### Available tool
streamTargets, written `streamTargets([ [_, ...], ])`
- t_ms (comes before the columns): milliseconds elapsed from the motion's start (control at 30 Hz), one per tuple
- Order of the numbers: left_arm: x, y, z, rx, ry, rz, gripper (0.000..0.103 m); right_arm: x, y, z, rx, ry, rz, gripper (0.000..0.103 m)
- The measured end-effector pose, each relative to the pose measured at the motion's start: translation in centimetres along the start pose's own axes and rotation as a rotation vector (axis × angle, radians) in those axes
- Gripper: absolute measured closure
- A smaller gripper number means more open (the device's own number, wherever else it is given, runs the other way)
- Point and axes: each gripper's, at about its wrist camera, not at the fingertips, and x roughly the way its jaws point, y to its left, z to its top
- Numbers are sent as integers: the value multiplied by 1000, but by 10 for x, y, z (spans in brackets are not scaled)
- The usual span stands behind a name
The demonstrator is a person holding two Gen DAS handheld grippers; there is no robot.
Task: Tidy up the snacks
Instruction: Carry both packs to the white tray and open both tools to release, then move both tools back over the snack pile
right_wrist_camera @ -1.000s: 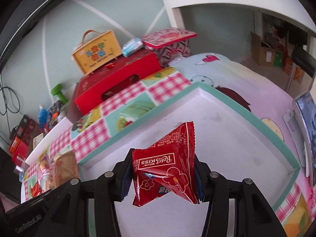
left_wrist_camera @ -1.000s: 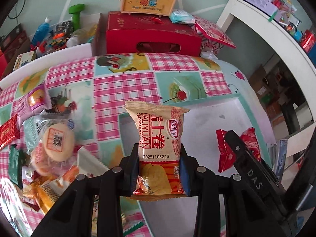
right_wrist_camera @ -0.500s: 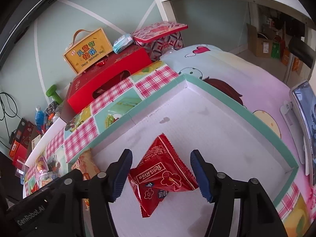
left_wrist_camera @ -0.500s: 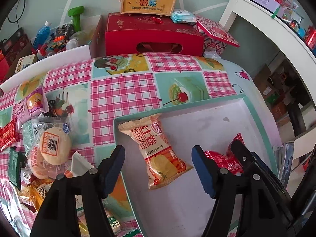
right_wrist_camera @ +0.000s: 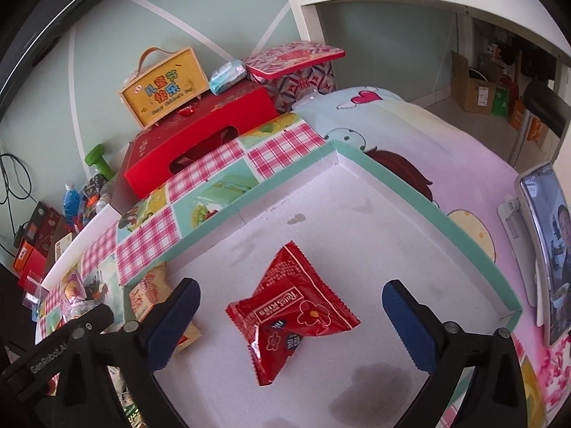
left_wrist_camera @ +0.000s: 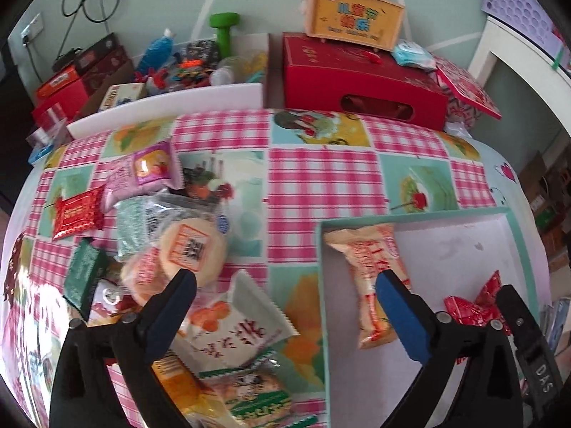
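A white tray with a teal rim [left_wrist_camera: 410, 217] [right_wrist_camera: 403, 185] lies on the checked tablecloth. In it lie an orange Daliyuan cake packet [left_wrist_camera: 374, 278] [right_wrist_camera: 148, 294] and a red Rote Kiss packet [right_wrist_camera: 289, 314] [left_wrist_camera: 471, 305]. My left gripper [left_wrist_camera: 285, 294] is open and empty, above the tray's left edge, with a white orange-print packet [left_wrist_camera: 239, 324] below it. My right gripper [right_wrist_camera: 291, 294] is open and empty over the red packet. A pile of loose snacks [left_wrist_camera: 153, 235] lies left of the tray.
A red gift box [left_wrist_camera: 360, 78] [right_wrist_camera: 200, 142] with a yellow case [left_wrist_camera: 353, 18] on top stands at the back. Bottles, a green dumbbell [left_wrist_camera: 223, 30] and boxes clutter the back left. A phone on a stand [right_wrist_camera: 546, 249] is at the right.
Both grippers opened and dropped their packets into the tray. The left gripper then swung left toward the snack pile; the right one drew back a little.
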Motion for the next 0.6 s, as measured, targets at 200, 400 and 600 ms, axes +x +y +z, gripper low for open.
streamTargets([
  [200, -3, 34, -8, -69, 43, -5, 2, -5, 27, -8, -69, 66, 29, 0],
  [400, -11, 76, -21, -97, 62, 79, 2, -14, 50, -20, -122, 93, 45, 0],
  [600, -15, 113, -37, -155, 77, 79, 2, -22, 81, -38, -177, 123, 106, 0],
])
